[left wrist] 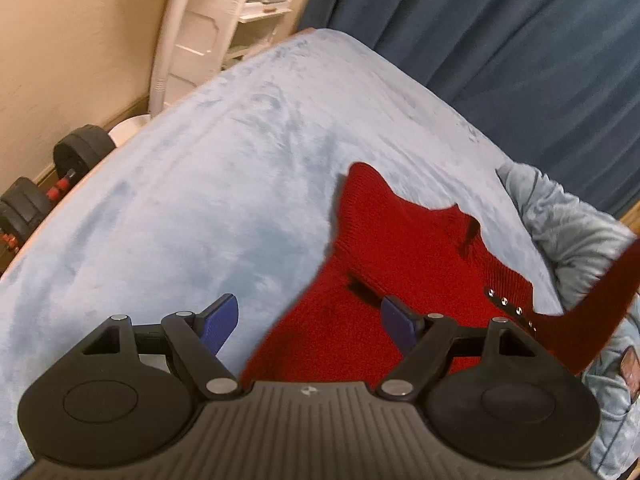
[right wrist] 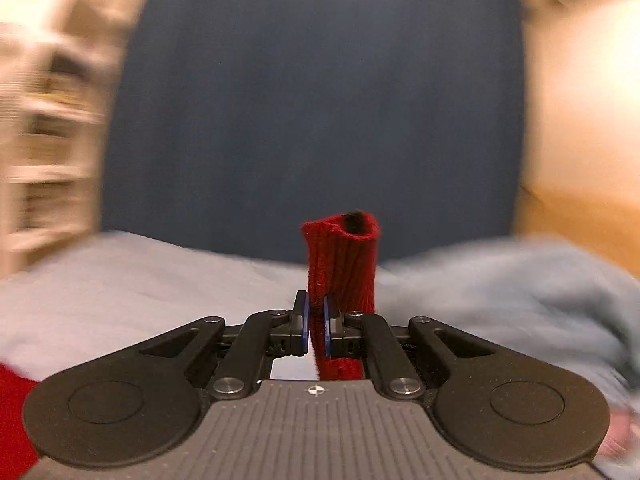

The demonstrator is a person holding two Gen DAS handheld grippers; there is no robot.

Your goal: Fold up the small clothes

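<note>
Two claws: left claw (left wrist: 312, 322) spread over red sweater (left wrist: 404, 264) on blanket (left wrist: 200, 184); right claw (right wrist: 315, 330) pinching its sleeve (right wrist: 342, 264).

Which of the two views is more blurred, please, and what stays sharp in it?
Right wrist view: heavy motion smear across shelves and blanket; the right gripper and its pinched red sleeve stay fairly sharp. Left wrist view: only mild blur, red sweater readable.

Both units match: left gripper (left wrist: 312, 322) and right gripper (right wrist: 316, 330) have matte black linkage arms, round side discs, silver pivot screws, blue finger pads (left wrist: 219, 324), grey ribbed base with small crosshair mark.
</note>
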